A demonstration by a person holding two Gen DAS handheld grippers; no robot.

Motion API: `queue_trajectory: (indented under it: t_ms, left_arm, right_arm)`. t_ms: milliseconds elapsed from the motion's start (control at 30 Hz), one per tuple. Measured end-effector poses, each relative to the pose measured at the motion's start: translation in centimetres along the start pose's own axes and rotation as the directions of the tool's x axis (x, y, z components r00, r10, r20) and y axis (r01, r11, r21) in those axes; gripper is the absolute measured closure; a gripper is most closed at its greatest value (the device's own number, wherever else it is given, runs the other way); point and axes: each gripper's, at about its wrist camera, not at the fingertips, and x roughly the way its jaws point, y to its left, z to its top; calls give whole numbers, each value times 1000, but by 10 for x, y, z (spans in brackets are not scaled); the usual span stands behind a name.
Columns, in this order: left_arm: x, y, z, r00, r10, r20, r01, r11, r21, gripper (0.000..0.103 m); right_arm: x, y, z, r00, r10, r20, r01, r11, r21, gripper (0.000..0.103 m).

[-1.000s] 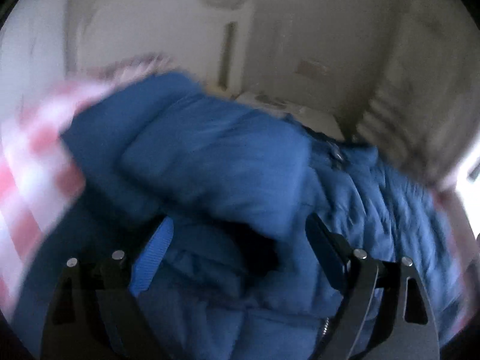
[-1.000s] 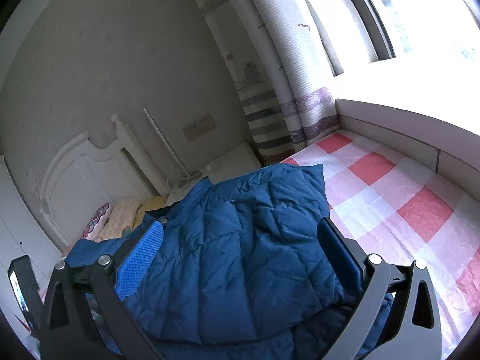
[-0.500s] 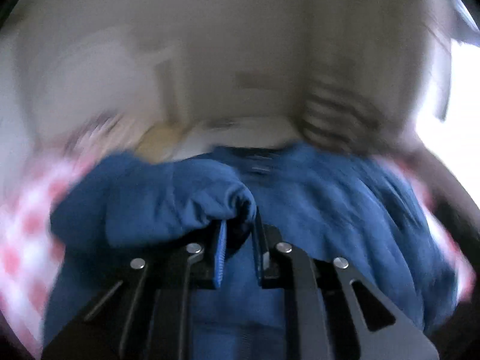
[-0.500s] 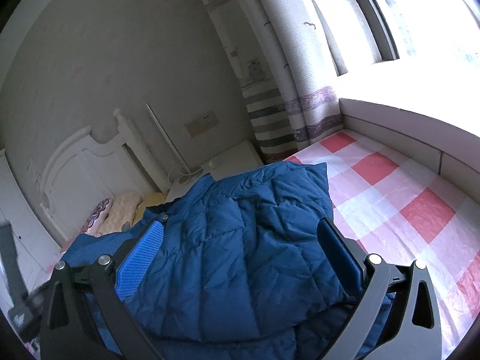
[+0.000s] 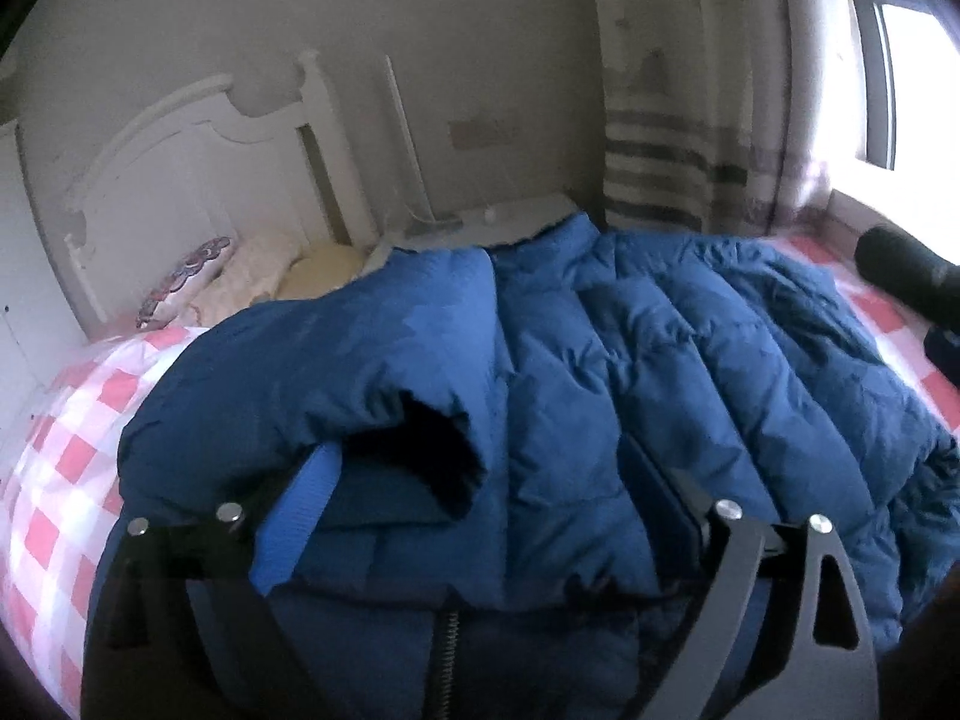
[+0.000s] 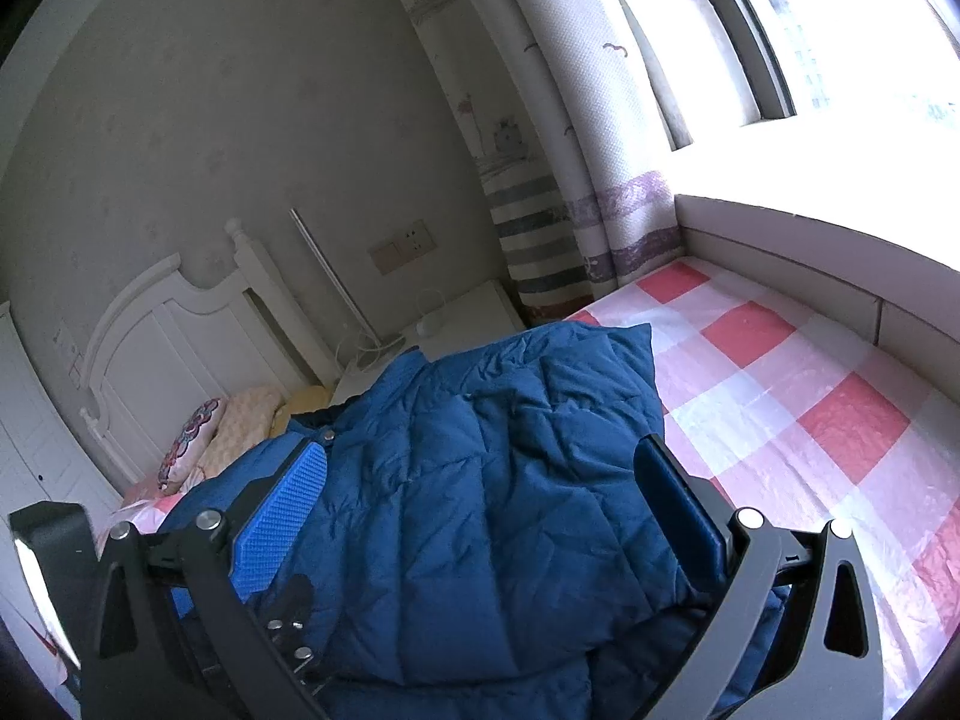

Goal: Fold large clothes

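- Between the spread fingers of the left gripper, the cuff of the jacket is lying open-mouthed; nothing is being pinched, since the jaws have just been opening and the pads are standing clear of the fabric.
- The sleeve is being left folded across the chest, running away from the cuff toward the headboard side.
- The jacket is lying spread on the checked bed, its long axis running away from both grippers, the zip nearest.
- The right gripper is being held over the other half, jaws wide apart, quilting beneath them but not being gripped.
- Both are being pointed down at a slant. The left looks nearer to the sleeve, the right to the far hem, so probably the next fold is being set up from there.
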Motion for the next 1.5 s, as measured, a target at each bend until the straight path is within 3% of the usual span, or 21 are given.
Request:
queue_trajectory:
  t_ms: [100, 200, 300, 367, 400, 433, 533, 633, 733, 867, 1067, 1200, 1367, 1500]
  left_arm:
    - [0, 14, 2, 1000, -3, 12, 4, 997, -82, 9]
    - [-6, 40, -1, 999, 37, 41, -27, 976, -218, 9]
    - [-25, 72, -11, 990, 92, 105, -46, 924, -380, 9]
    - [-42, 95, -16, 973, 172, 151, -85, 883, -461, 9]
    - [-50, 114, -19, 958, 241, 156, -123, 835, -536, 9]
    - [-57, 134, -23, 947, 288, 141, -147, 782, -605, 9]
    - [-62, 189, -34, 933, 357, 54, -215, 671, -710, 9]
    - [-55, 232, -49, 910, 410, -64, -331, 623, -709, 9]
    - [-38, 260, -67, 886, 416, -205, -438, 603, -667, 9]
    - [-23, 276, -94, 901, 320, -293, -426, 529, -734, 9]
    - [-26, 262, -88, 900, 353, -257, -426, 579, -695, 9]
    - [-30, 258, -88, 890, 388, -241, -437, 572, -694, 9]
    - [-33, 244, -75, 867, 455, -205, -471, 609, -638, 4]
    - [-35, 242, -73, 864, 466, -191, -471, 613, -635, 2]
  right_arm:
    - [-1, 2, 0, 1000, -10, 0, 10, 1000, -6, 5]
    - [-1, 4, 0, 1000, -15, 2, 15, 1000, -19, 5]
    - [0, 6, -1, 1000, -18, 2, 19, 999, -27, 5]
    - [0, 7, -2, 1000, -19, 3, 19, 999, -27, 5]
    - [0, 7, -2, 1000, -19, 4, 19, 999, -27, 5]
    - [-1, 7, -2, 1000, -19, 6, 19, 999, -26, 5]
    - [1, 9, -2, 1000, -15, 4, 15, 999, -35, 5]
    - [2, 11, -2, 1000, -20, 3, 20, 999, -42, 5]
    - [2, 11, -2, 1000, -19, 7, 19, 999, -40, 5]
    - [2, 14, -3, 1000, -25, 5, 25, 998, -49, 5]
    - [3, 20, -4, 999, -39, 5, 40, 995, -87, 5]
    - [3, 25, -5, 999, -53, 3, 53, 991, -123, 5]
    - [2, 31, -7, 998, -60, 13, 61, 984, -168, 5]
    - [2, 42, -10, 997, -68, 27, 72, 970, -232, 5]
